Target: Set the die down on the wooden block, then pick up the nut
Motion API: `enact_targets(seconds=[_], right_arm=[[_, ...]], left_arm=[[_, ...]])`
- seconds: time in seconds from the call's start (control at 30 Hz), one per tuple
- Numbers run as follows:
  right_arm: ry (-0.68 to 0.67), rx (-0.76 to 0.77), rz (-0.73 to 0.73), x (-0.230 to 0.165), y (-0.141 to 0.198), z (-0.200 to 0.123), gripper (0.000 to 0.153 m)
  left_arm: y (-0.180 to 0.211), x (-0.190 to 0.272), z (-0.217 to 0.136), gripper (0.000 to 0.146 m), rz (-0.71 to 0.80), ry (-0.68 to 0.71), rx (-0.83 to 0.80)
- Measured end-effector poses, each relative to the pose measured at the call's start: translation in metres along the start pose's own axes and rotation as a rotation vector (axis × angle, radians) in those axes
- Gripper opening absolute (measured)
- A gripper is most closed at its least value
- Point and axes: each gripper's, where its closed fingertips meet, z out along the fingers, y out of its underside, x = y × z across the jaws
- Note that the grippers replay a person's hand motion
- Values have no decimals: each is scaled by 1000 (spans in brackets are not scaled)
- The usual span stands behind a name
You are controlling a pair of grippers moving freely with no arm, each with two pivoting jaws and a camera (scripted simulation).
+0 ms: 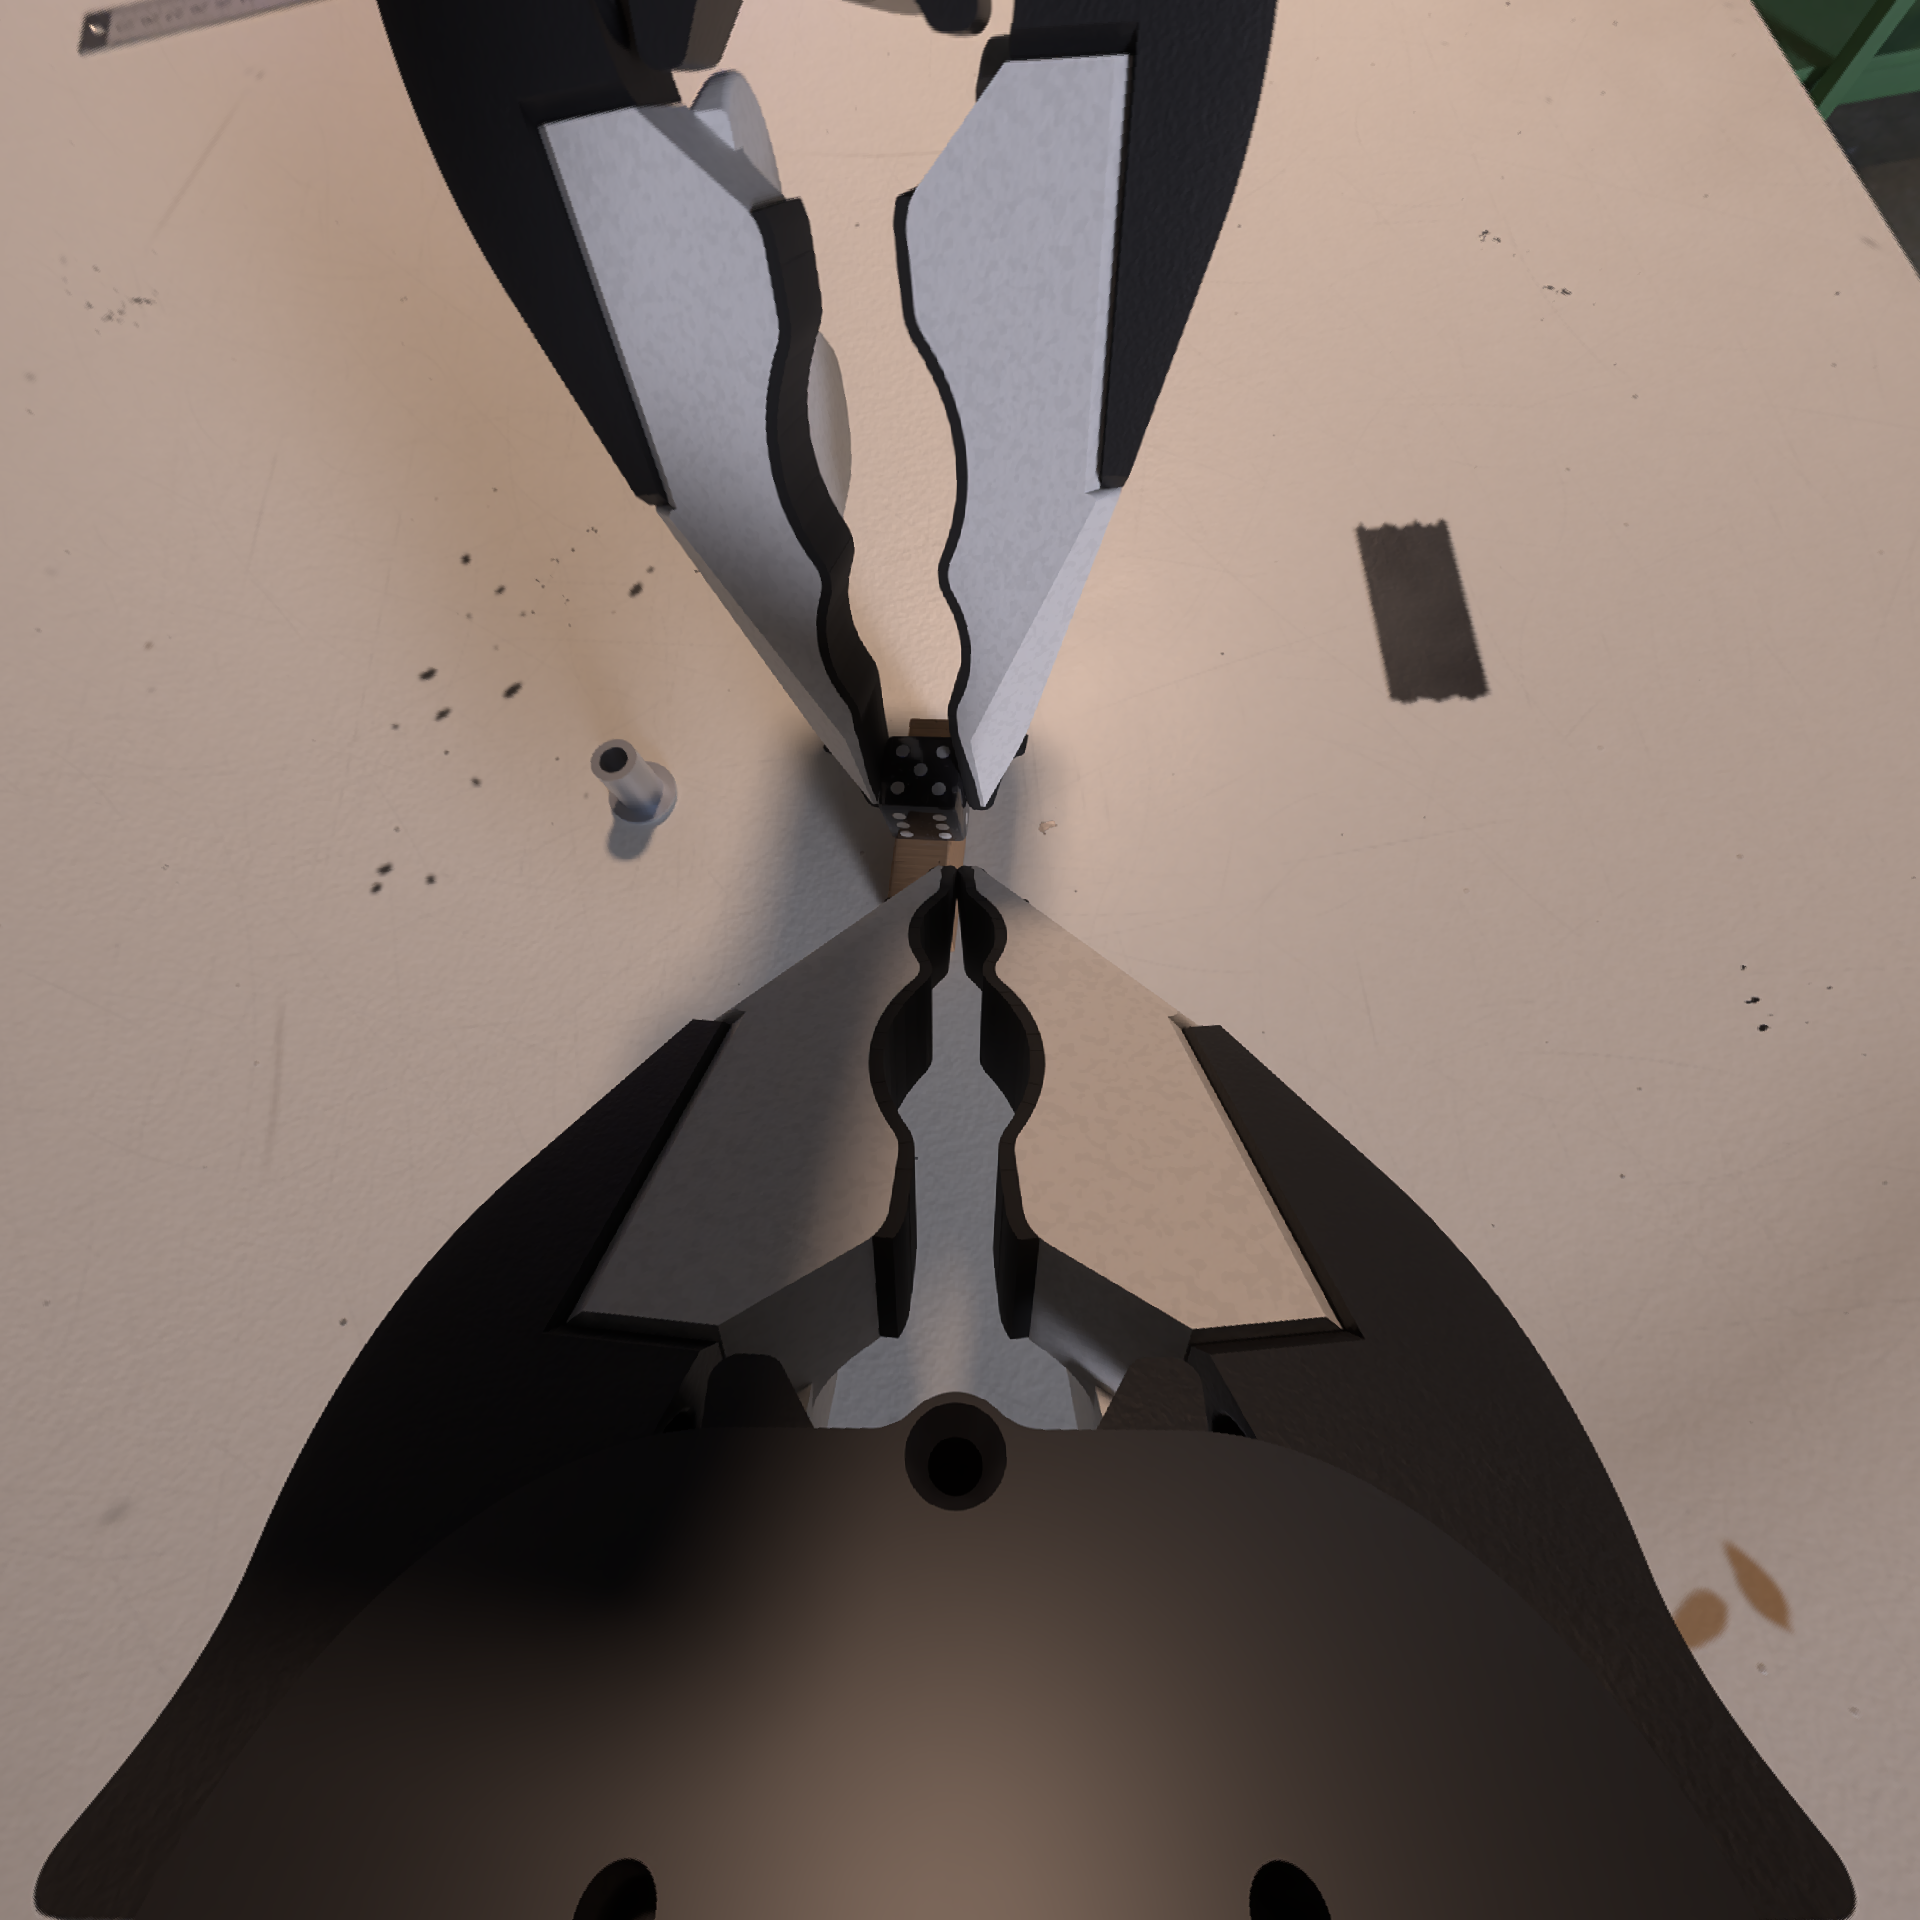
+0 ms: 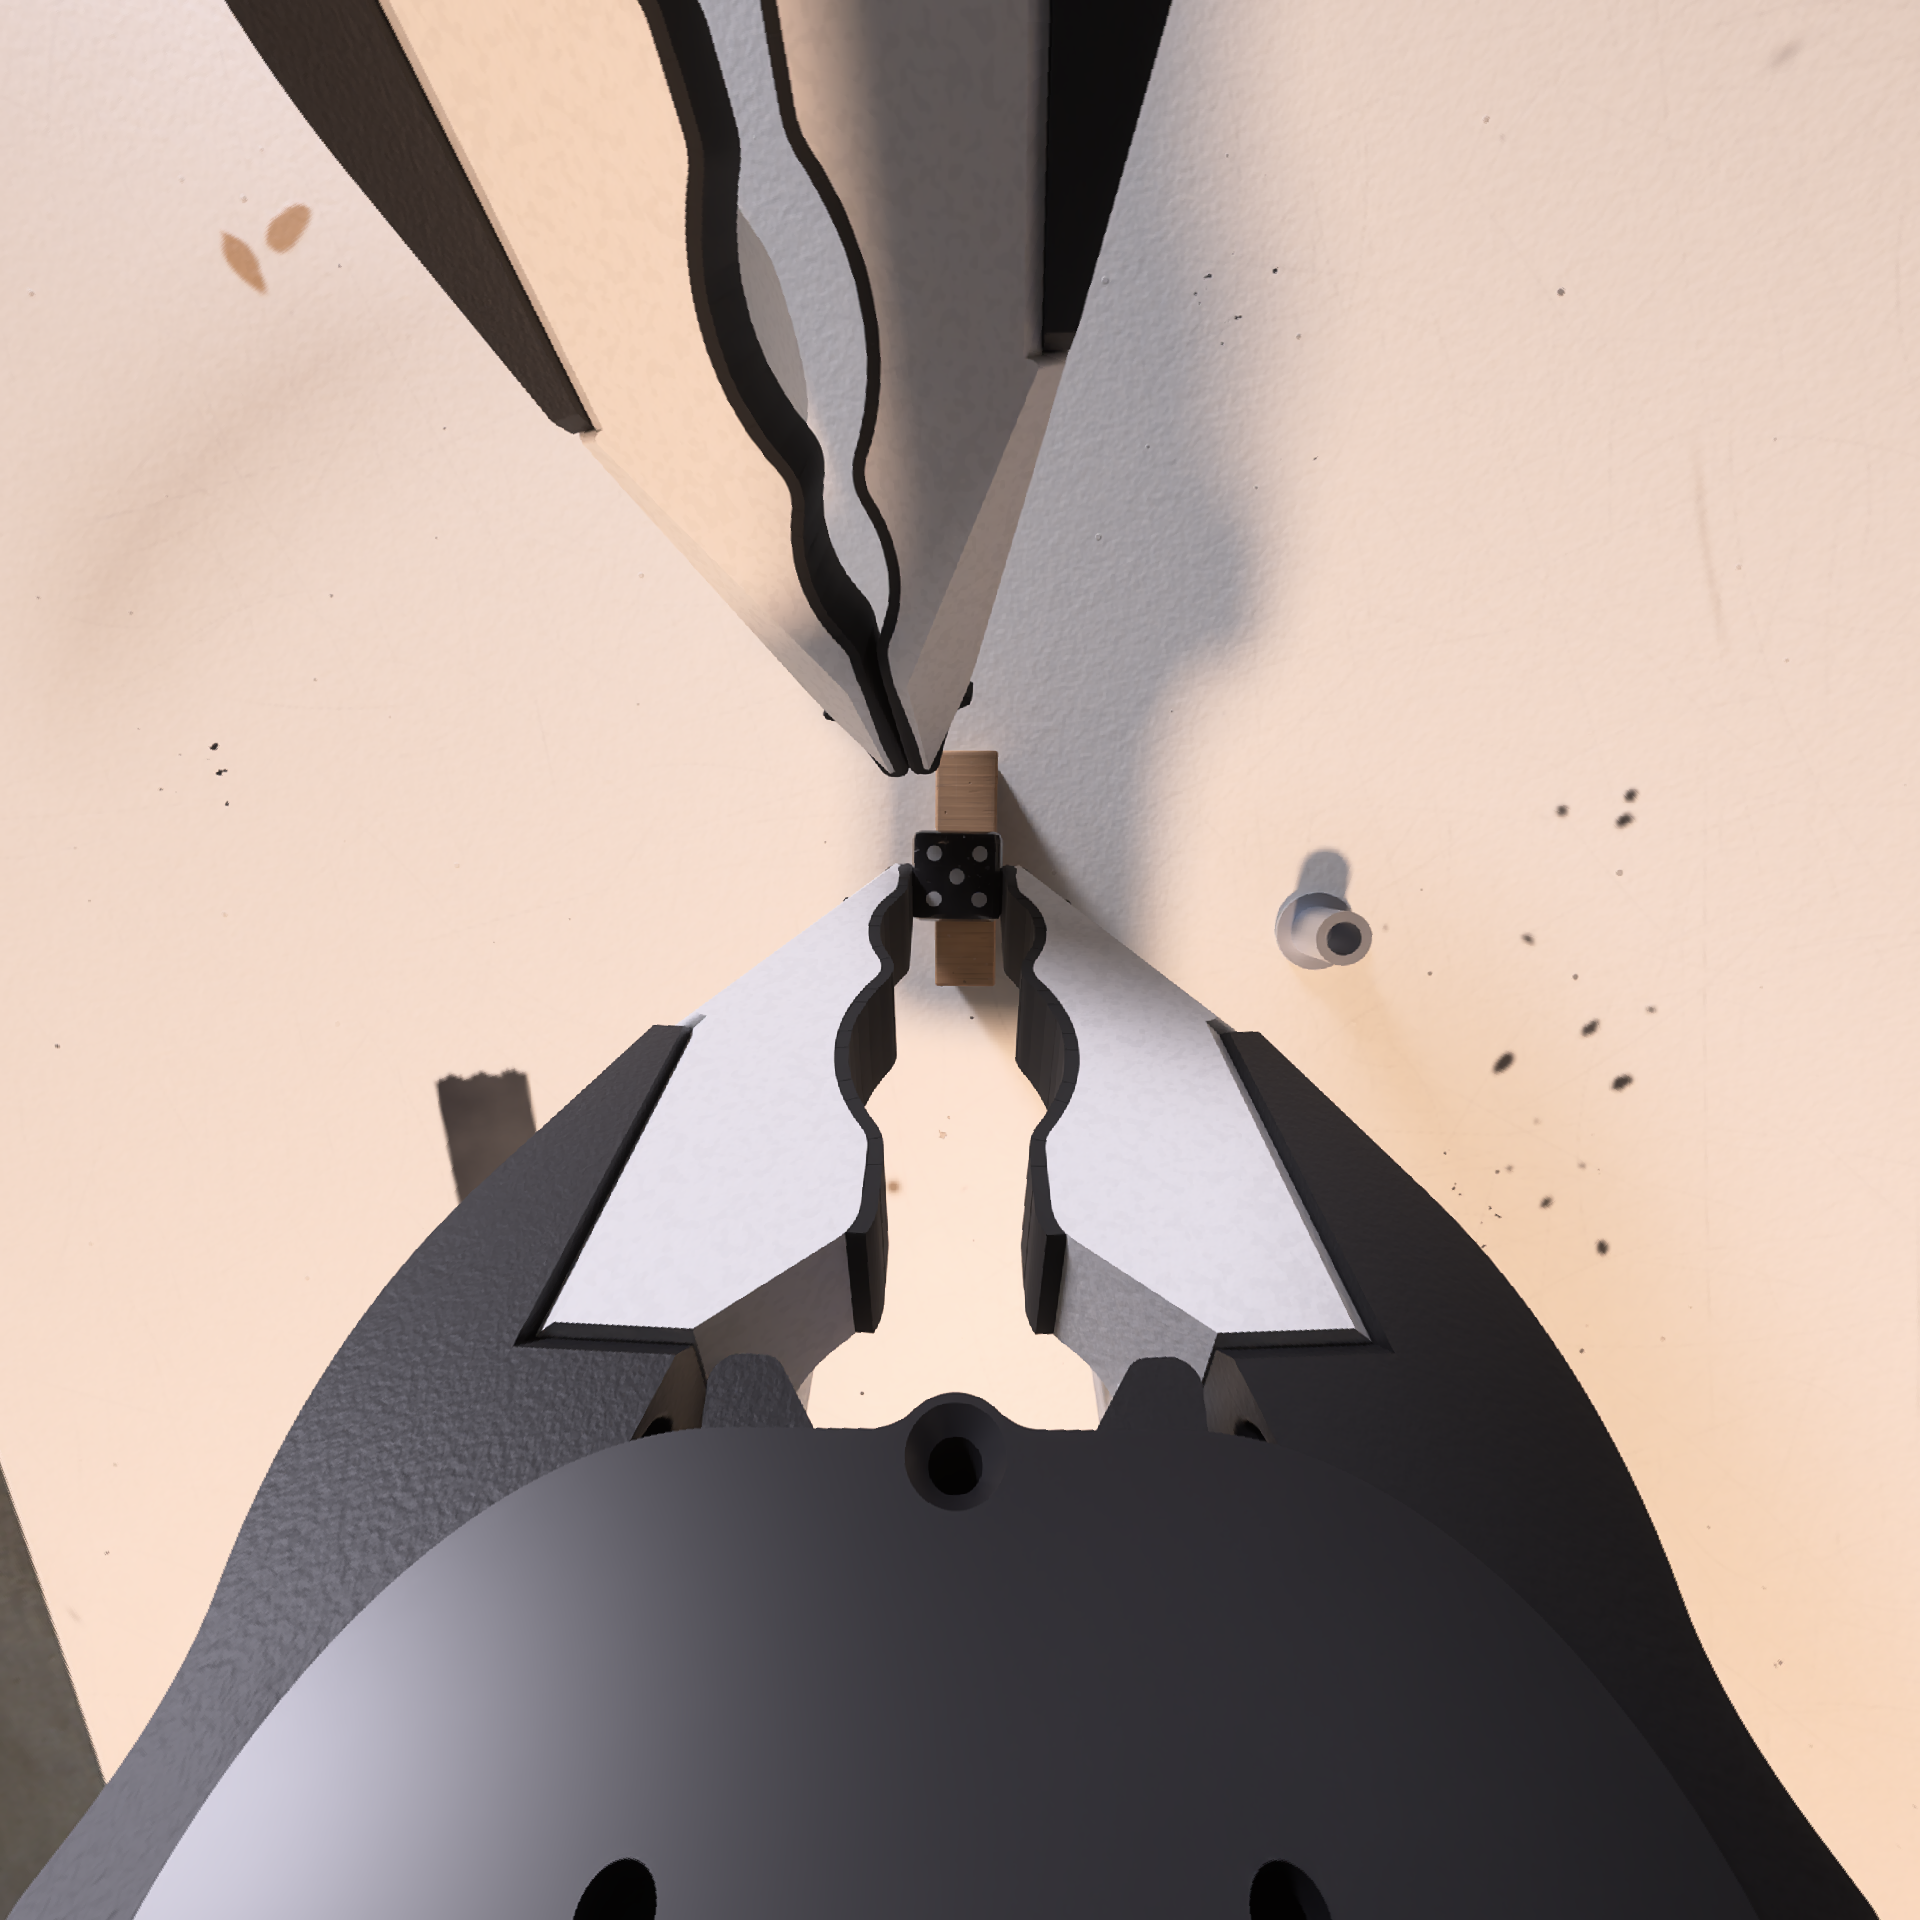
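Note:
A black die with white pips [image 2: 956,878] is held between the fingertips of my right gripper [image 2: 958,885], over the middle of a small wooden block [image 2: 966,795] lying on the table. I cannot tell whether the die touches the block. In the left wrist view the right gripper [image 1: 923,798] comes in from the top with the die [image 1: 920,788] over the block [image 1: 923,857]. My left gripper [image 1: 954,881] is shut and empty, its tips just beside the block's near end; it also shows in the right wrist view [image 2: 902,767]. The nut [image 1: 632,784], a silver flanged sleeve, lies apart on the table [image 2: 1325,935].
A dark tape patch [image 1: 1421,613] lies on the beige table, and a metal ruler [image 1: 187,23] lies at its far corner. A green frame [image 1: 1870,62] stands past the table edge. Dark specks surround the nut, and brown stains [image 1: 1730,1600] mark the surface.

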Motion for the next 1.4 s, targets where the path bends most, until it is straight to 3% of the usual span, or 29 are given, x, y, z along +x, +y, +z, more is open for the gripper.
enact_targets(seconds=[0.57, 0.67, 0.9, 1.07, 1.17, 1.4], right_arm=[[-7, 22, -1, 0, -1, -1, 16], [-15, 52, 3, 0, 1, -6, 22], [83, 223, 42, 40, 9, -33, 22], [95, 221, 37, 67, 21, -12, 19], [134, 159, -4, 79, 25, 2, 20], [84, 159, 22, 82, 19, 12, 19]], left_arm=[[2, 1, -2, 0, -64, 33, 11], [-1, 2, -6, 1, -62, 32, 38], [-20, -19, -35, 10, -74, -156, 159], [-26, -31, -53, 12, -105, -274, 221], [-26, -29, -54, 13, -101, -257, 228], [-16, -26, -46, 17, -87, -223, 181]])
